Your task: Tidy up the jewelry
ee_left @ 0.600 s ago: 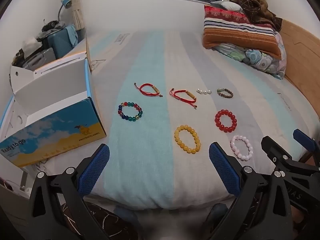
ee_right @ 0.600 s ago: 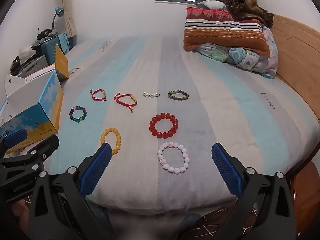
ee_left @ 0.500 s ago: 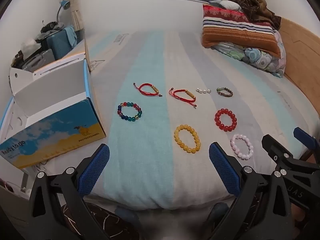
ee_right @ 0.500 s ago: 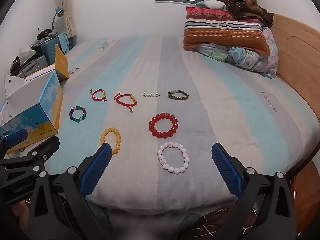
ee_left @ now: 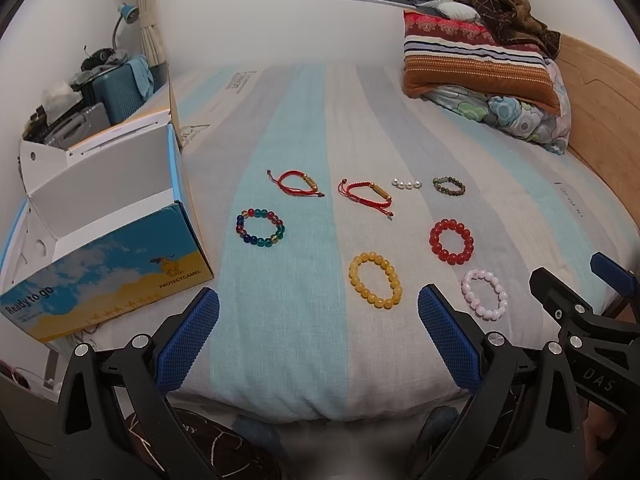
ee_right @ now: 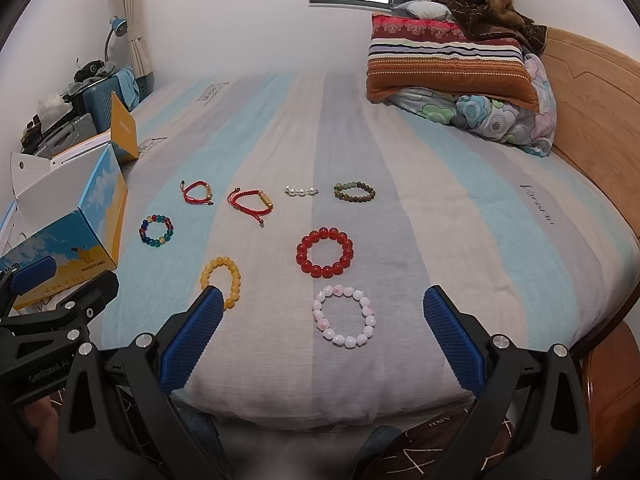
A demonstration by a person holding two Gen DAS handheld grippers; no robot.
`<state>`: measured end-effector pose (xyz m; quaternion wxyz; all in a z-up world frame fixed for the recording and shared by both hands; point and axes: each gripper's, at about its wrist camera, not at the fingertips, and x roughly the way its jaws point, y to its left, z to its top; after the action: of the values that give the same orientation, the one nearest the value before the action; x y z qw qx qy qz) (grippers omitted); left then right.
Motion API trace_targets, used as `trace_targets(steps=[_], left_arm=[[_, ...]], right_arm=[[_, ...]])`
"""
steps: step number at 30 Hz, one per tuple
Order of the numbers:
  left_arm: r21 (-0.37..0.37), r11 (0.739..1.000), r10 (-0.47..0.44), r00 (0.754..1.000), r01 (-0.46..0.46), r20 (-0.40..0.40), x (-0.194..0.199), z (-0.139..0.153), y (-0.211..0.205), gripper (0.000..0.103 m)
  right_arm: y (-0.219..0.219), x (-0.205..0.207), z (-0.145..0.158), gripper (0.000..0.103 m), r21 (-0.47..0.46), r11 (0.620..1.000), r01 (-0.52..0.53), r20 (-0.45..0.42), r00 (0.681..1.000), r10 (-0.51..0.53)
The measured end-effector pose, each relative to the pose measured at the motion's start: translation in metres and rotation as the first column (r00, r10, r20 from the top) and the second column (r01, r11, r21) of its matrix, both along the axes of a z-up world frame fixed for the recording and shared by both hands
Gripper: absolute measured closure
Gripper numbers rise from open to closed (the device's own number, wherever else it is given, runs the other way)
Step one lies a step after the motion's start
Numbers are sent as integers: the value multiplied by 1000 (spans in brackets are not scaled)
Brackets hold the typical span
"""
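L gripper (ee_left: 318, 334) & R gripper (ee_right: 320, 332): jaws spread, empty. L view alone shows box (ee_left: 112, 264) interior; R view shows pink bracelet (ee_right: 345, 316) whole, near.

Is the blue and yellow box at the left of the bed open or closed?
Open. The box has its lid flap raised behind it, and its white inner walls show. Its floor is hidden, so whether anything lies inside cannot be told.

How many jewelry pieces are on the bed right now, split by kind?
Round bead bracelets: 5, namely the multicolour bracelet, yellow bracelet, red bead bracelet, pink-white bracelet and olive-green bracelet.
Red cord bracelets: 2, the left cord bracelet and the right cord bracelet.
Short pearl string: 1.
Total: 8.
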<state>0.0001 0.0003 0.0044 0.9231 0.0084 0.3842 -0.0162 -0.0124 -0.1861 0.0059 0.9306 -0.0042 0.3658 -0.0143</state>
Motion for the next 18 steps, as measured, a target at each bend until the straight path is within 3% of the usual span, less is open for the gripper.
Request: trace_targets(steps=[18], left_arm=[[18,1000,-8,1000,8,8,-2,1,-5,5]], right_arm=[[-2,-2,4,7,-1,1000,2,6,1000,-2]])
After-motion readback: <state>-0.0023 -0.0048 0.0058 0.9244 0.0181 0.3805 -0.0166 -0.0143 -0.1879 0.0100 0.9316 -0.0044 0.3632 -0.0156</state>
